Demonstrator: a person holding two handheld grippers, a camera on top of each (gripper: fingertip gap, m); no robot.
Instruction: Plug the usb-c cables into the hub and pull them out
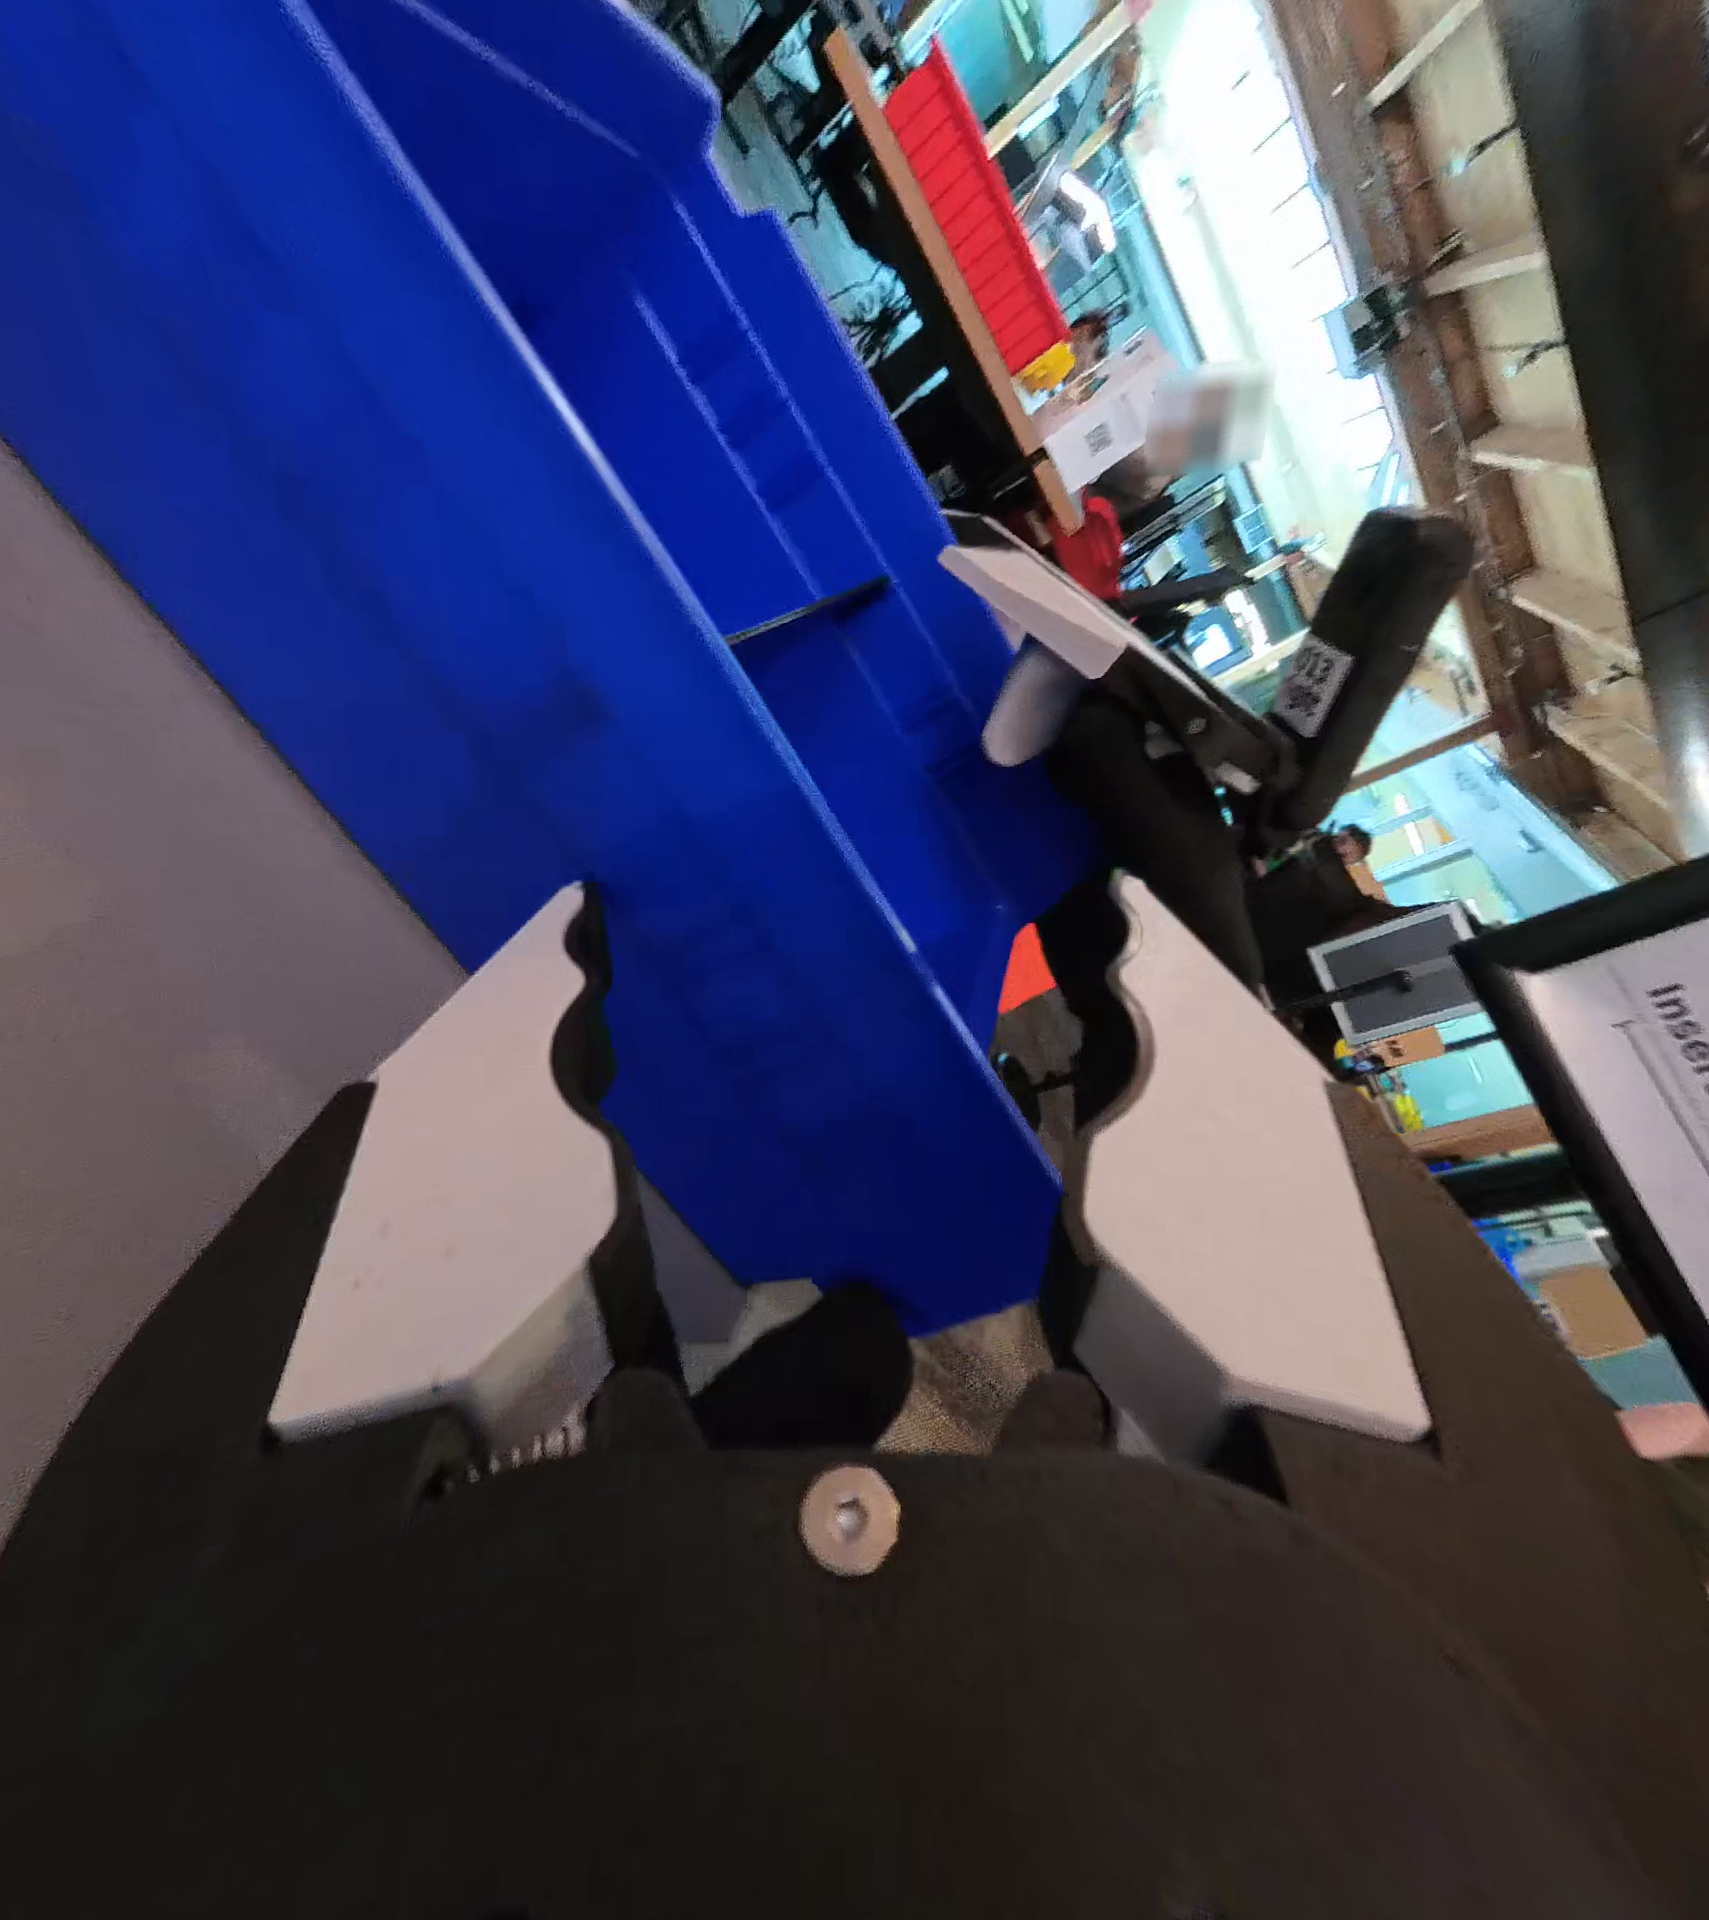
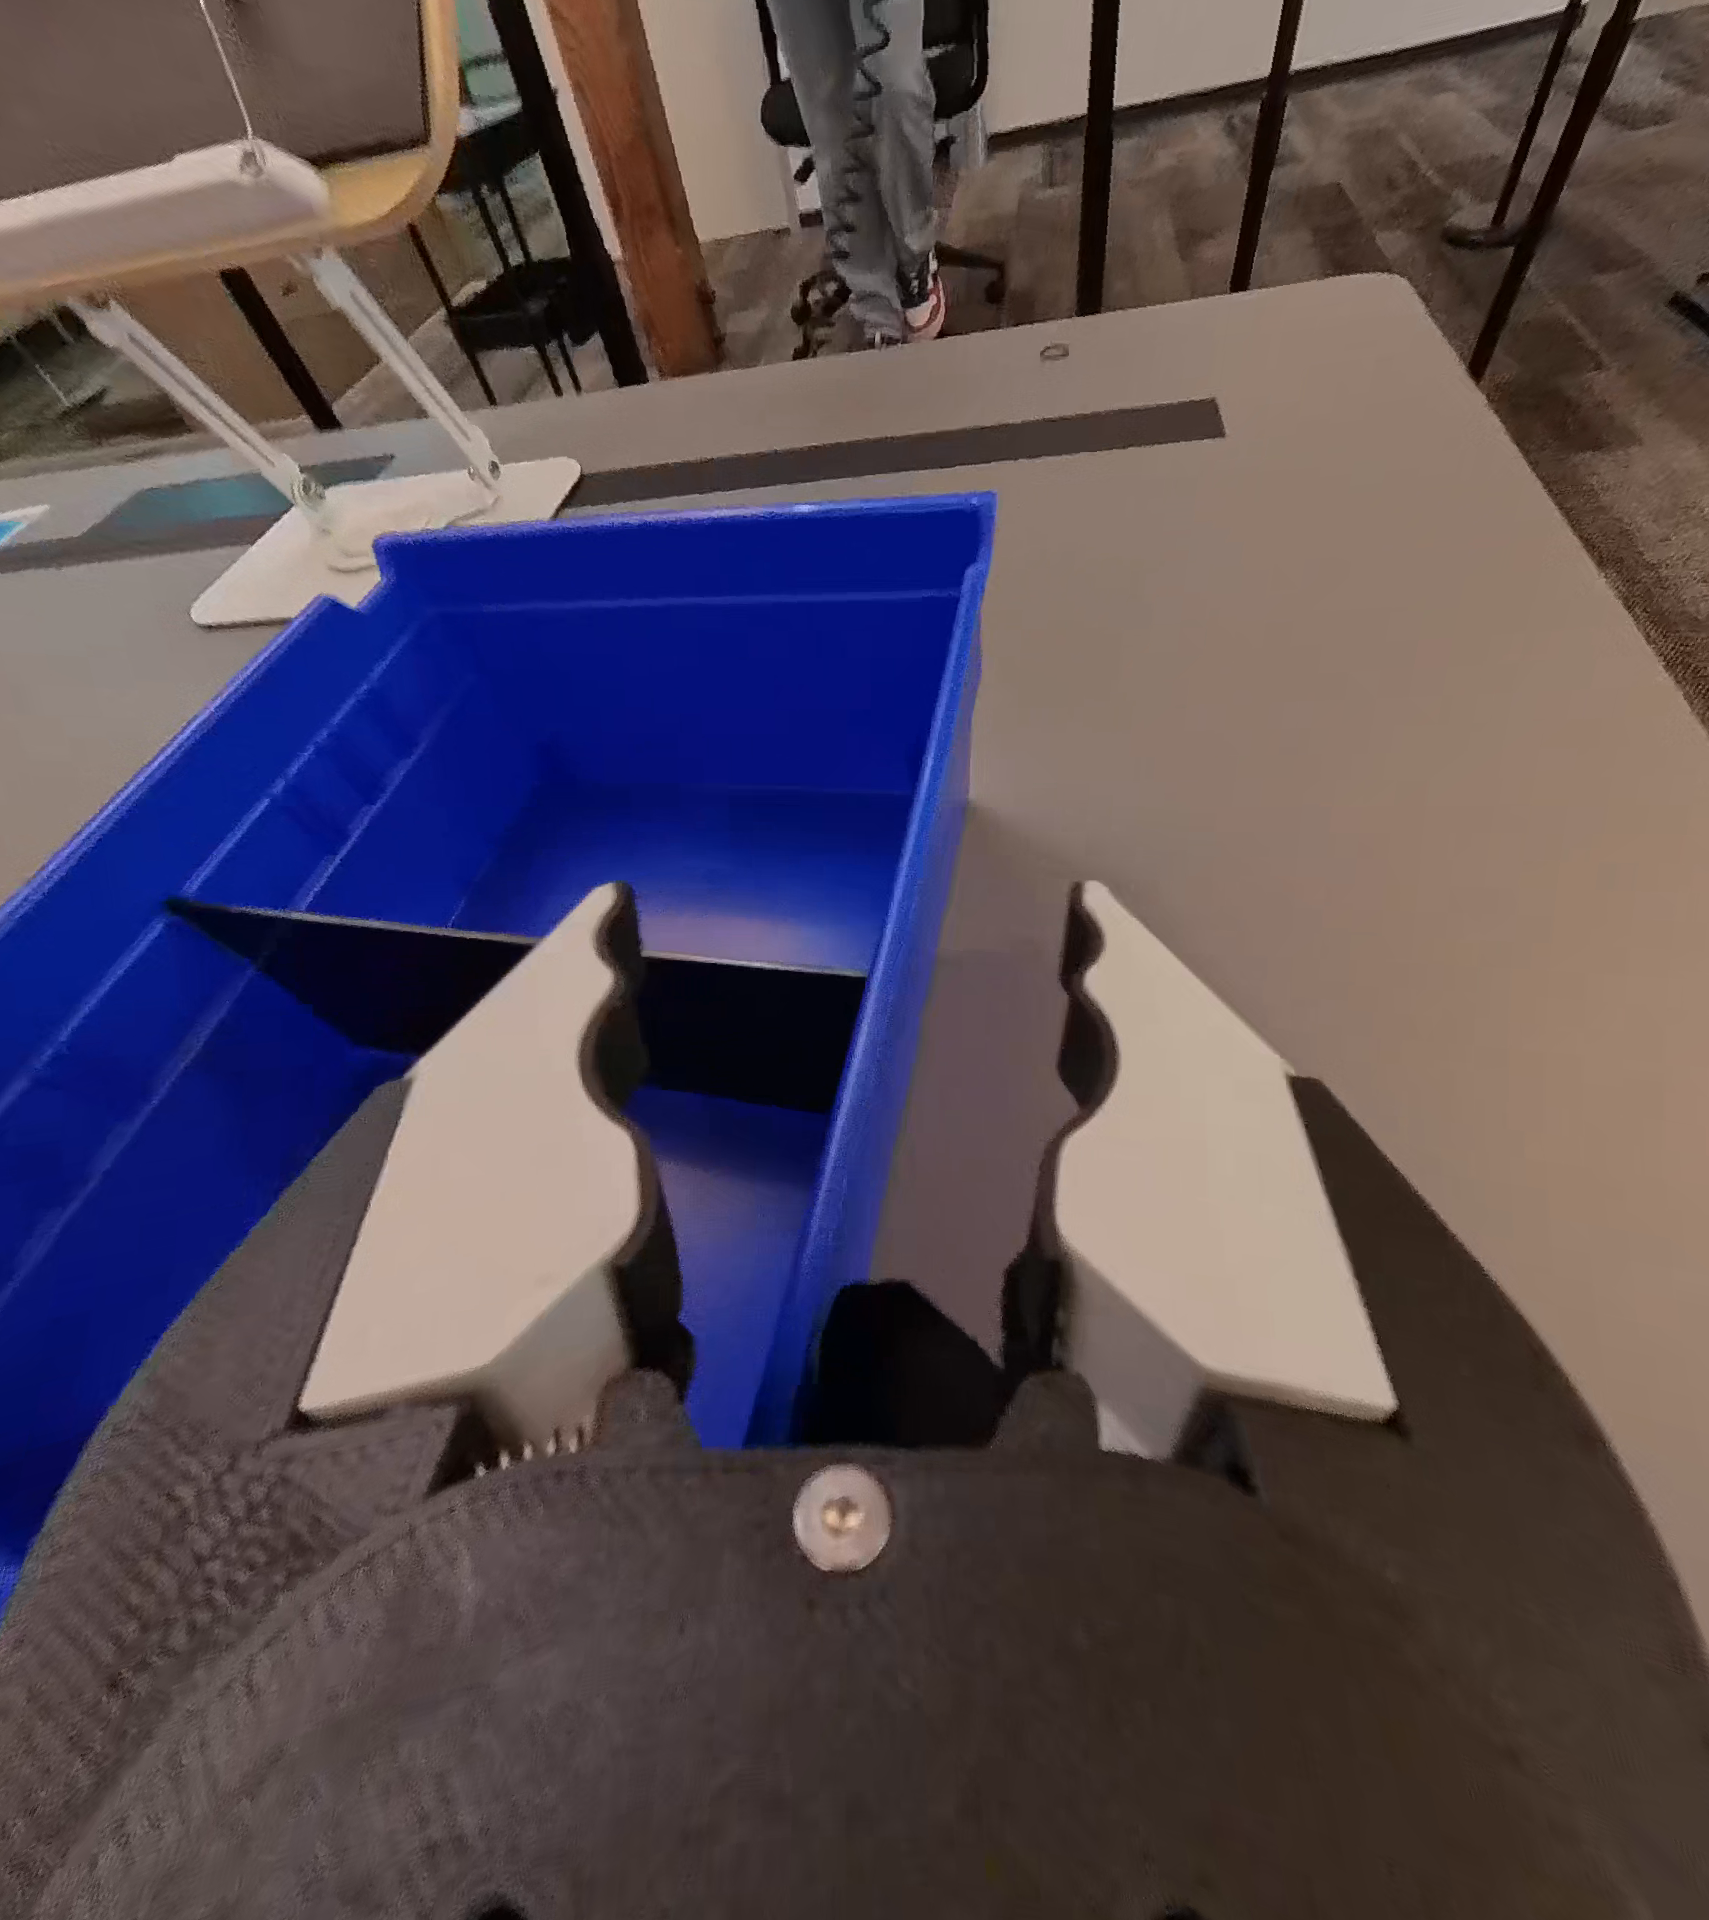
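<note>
Left gripper (image 1: 850, 935) gapes, grasping nothing, with the blue bin (image 1: 476, 540) at 11 o'clock. Right gripper (image 2: 850, 925) also gapes over the bin's (image 2: 933, 831) right wall. No cables or hub visible; plugging looks unstarted.

The bin (image 2: 621, 707) looks like smooth blue plastic with a slight sheen, and its divider (image 2: 393, 961) is a thin, dark, glossy sheet. The table (image 2: 1349, 779) has a matt grey, even surface with a darker matt strip (image 2: 891, 449) set across it. The right gripper (image 2: 850, 935) has smooth pale-grey fingers (image 2: 507, 1164), a grainy black matt body and a shiny metal screw (image 2: 841, 1517). The floor (image 2: 1660, 343) looks like rough carpet.
</note>
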